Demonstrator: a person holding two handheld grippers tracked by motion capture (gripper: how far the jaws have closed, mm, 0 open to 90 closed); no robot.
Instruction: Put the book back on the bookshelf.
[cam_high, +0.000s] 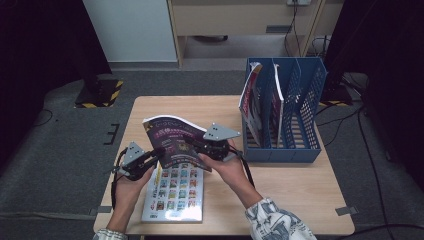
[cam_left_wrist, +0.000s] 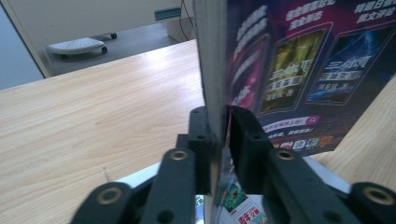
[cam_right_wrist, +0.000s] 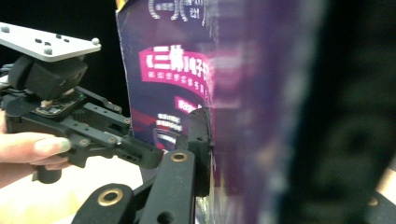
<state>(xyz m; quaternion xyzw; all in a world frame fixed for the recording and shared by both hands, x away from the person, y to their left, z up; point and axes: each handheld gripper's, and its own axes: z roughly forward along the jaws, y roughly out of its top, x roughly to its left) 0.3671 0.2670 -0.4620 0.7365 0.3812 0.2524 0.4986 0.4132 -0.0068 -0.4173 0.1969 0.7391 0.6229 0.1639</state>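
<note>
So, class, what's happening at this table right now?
A person holds a dark purple magazine off the wooden table with both grippers: the left gripper and the right gripper are each shut on it. A second magazine lies flat underneath. The blue file rack behind already holds upright magazines.

Both grippers grip the purple magazine (cam_high: 172, 137), lifted and tilted above the table (cam_high: 295, 190). The left gripper (cam_high: 150, 161) pinches its lower left edge, the right gripper (cam_high: 197, 146) clamps its right side. Under it lies a second magazine (cam_high: 174, 192), flat. At the right, the blue file rack (cam_high: 300, 110) holds upright magazines.
</note>
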